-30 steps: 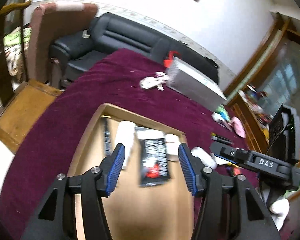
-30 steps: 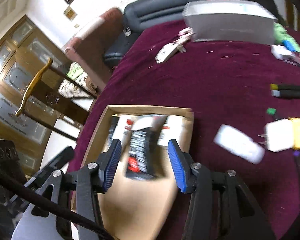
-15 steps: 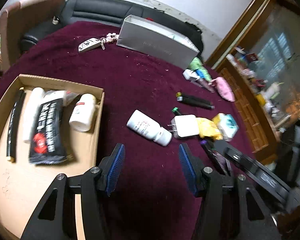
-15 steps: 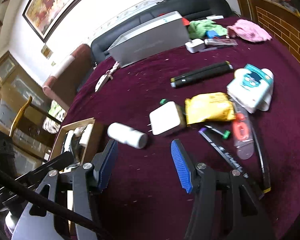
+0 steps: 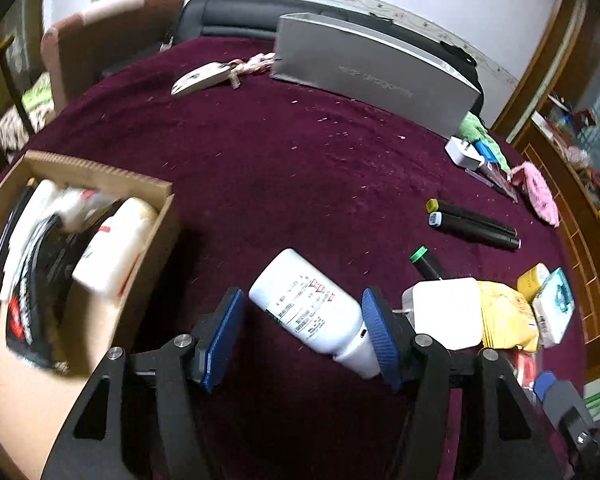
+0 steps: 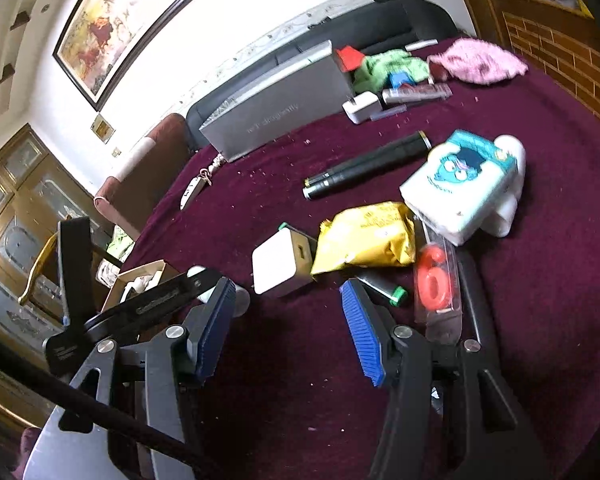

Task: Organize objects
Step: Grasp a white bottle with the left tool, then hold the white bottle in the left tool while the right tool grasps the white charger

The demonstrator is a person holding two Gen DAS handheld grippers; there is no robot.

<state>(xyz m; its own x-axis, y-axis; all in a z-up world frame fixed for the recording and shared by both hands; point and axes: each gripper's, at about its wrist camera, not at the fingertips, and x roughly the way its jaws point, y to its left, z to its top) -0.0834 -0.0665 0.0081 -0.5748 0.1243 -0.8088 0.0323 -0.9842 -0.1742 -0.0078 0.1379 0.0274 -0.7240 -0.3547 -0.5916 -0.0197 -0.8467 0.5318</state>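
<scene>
On the maroon tablecloth [image 5: 284,168], between the blue pads of the left gripper [image 5: 302,334]: one white pill bottle [image 5: 312,312], lying on its side, slanted, base toward the upper left, narrower cap end at the right-hand pad. Printed label with red and black text faces up. The right pad touches or nearly touches the cap end; the left pad stands clear of the base. Jaws have just been opening, bottle between them, not clamped.

Left of the bottle: cardboard box [image 5: 162,216], open-topped, its near wall well apart from the bottle's base with bare cloth between. Contents: a second white bottle [image 5: 114,248] against the right wall, a black packet [image 5: 32,280], other white items, blurred.

Right of the bottle: white charger block [image 5: 446,312], just beside the right finger, touching a yellow packet [image 5: 504,316]; green-capped black cylinder [image 5: 424,260] behind the charger; two black markers [image 5: 472,226] farther back.

Right gripper [image 6: 288,328]: jaws have just been opening, spread, nothing between them, over bare cloth. Ahead of it the charger block and yellow packet; tissue pack [image 6: 460,184] beyond; a clear pack with a red figure [image 6: 434,276] beside its right finger.

Far edge: silver box [image 5: 376,76], key fob [image 5: 200,78]. Widest free cloth lies mid-table, between the cardboard box and the silver box.
</scene>
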